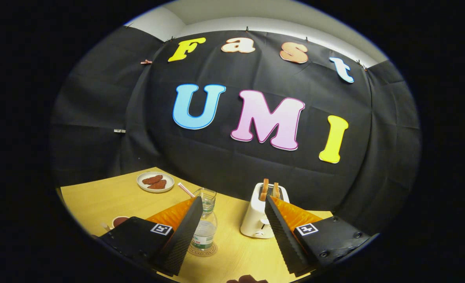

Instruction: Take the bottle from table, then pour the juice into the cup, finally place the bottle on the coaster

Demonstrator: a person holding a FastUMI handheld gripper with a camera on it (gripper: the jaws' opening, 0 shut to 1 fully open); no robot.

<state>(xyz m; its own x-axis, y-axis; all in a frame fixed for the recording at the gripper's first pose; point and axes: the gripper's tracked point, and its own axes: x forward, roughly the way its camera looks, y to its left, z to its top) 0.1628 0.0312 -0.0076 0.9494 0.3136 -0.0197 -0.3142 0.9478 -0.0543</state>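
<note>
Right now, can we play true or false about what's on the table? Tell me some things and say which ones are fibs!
1. The bottle stands upright on the coaster. True.
2. The gripper is squeezing the bottle. False: its fingers are wide open and hold nothing; the bottle stands beside the left finger.
3. Two slices of toast stick up out of the white toaster. True.
4. The plate by the black cloth wall is bare. False: reddish-brown pieces of food lie on it.
5. The glass cup stands just behind the bottle. True.
</note>
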